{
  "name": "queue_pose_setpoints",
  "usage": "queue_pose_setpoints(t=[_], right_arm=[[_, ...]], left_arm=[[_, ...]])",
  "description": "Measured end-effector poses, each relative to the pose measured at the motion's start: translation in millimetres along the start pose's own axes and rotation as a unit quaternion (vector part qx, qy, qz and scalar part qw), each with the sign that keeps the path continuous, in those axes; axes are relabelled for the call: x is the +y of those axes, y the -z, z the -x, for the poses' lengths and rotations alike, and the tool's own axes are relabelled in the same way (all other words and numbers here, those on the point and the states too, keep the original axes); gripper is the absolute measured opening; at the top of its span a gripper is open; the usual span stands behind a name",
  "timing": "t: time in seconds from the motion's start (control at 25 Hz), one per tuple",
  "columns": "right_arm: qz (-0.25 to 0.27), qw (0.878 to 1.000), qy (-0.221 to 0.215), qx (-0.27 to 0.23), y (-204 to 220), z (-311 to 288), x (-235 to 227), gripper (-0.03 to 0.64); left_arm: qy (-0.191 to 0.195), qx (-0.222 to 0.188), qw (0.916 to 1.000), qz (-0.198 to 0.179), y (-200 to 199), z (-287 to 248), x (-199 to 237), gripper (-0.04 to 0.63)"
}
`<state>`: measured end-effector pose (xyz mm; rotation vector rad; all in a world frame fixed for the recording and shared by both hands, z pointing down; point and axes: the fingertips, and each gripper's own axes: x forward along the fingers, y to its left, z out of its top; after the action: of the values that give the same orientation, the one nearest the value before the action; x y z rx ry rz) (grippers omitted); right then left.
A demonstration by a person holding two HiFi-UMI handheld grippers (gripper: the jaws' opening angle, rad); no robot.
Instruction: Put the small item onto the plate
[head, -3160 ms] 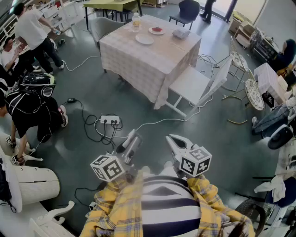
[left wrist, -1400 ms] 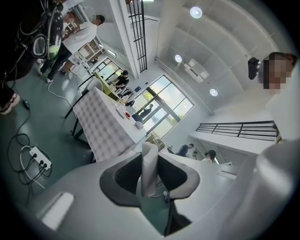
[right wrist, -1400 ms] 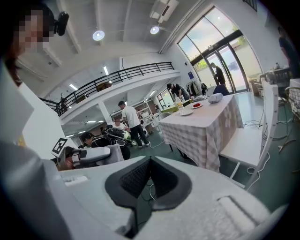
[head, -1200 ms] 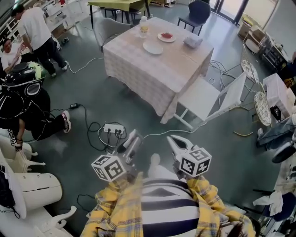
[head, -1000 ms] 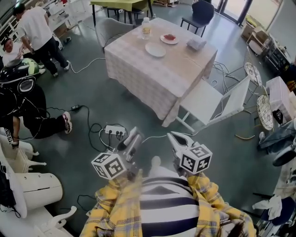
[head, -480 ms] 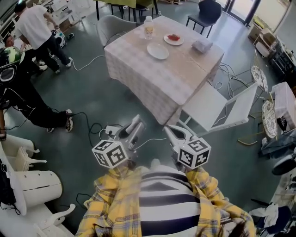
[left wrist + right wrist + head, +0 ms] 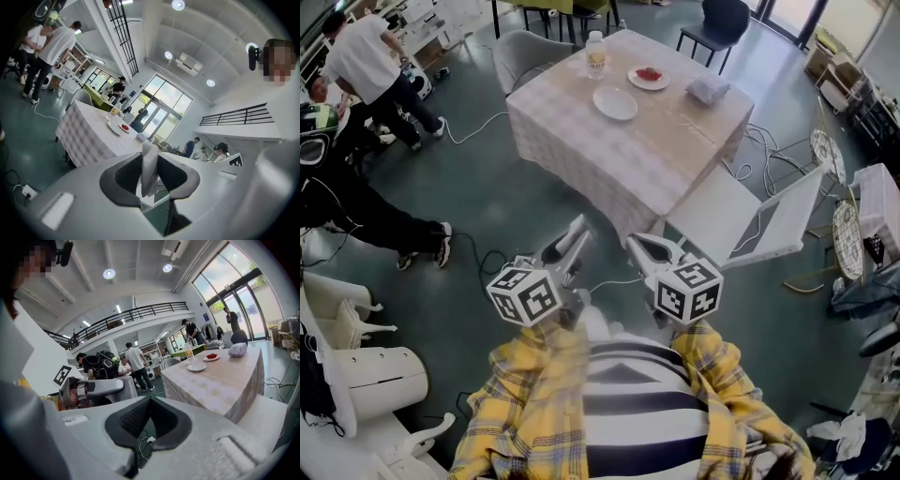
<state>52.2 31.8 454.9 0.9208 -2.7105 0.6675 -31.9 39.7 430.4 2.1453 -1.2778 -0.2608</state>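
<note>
Both grippers had drawn closer to the cloth-covered surface [image 7: 675, 141] than they were three seconds earlier, and its near corner now lay just ahead of their tips in the head view. The person carrying them, in a yellow plaid shirt [image 7: 525, 403] over a striped top, faced the surface from the grey floor [image 7: 487, 187].

The left gripper [image 7: 572, 239] was clamped on a small white item [image 7: 150, 166], a thin pale piece standing upright between the dark pads in the left gripper view. What it was made of could not be told. The right gripper [image 7: 637, 248] carried nothing, and the right gripper view showed its jaws pressed together.

The small white item was well apart from the empty white plate [image 7: 615, 103], which sat toward the far side of the surface. Just beyond that plate stood a clear bottle [image 7: 596, 56], beside a second plate with red food [image 7: 649, 77] on it. A crumpled white bundle [image 7: 708, 90] lay near the far right corner.

A white chair [image 7: 741, 216] stood against the right side of the surface, with cables [image 7: 769, 150] trailing across the floor behind it. At far left, a bystander in a white shirt [image 7: 366, 56] stood near shelving, well apart from the surface.
</note>
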Motion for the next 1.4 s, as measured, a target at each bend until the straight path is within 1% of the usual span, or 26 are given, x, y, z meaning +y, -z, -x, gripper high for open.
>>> queue_pose_setpoints(t=[0.2,0.44,0.68,0.8,0.96,1.24,1.4], right_arm=[[0.013,1.0,-0.002,-0.001,-10.2,-10.9,-1.2,-0.002],[0.017,1.0,0.007,0.003,-23.7,-25.2,-18.9,-0.002],[0.02,1.0,0.012,0.011,-37.1,-56.1,-33.0,-0.002],[0.022,0.999,0.018,0.018,-44.4,-73.6,-45.6,-0.002],[0.016,0.999,0.029,0.025,-55.2,-98.4,-65.9,-0.002],[0.01,0.998,0.057,0.014,-92.6,-140.3,-104.5,-0.001],[0.008,0.997,0.071,0.011,-110.9,-164.2,-125.6,-0.002]], left_arm=[[0.003,0.007,1.0,-0.006,-1.5,-11.4,1.9,0.099],[0.011,0.008,0.9998,-0.01,-12.1,-34.5,7.3,0.098],[0.018,0.012,0.9997,-0.008,-30.1,-61.2,32.7,0.099],[0.024,0.014,0.9996,-0.005,-40.3,-79.9,46.8,0.099],[0.028,0.027,0.9993,0.001,-51.1,-107.1,67.9,0.098],[0.046,0.044,0.9979,-0.003,-84.0,-162.8,95.8,0.1],[0.06,0.06,0.9963,-0.013,-98.8,-196.1,107.3,0.099]])
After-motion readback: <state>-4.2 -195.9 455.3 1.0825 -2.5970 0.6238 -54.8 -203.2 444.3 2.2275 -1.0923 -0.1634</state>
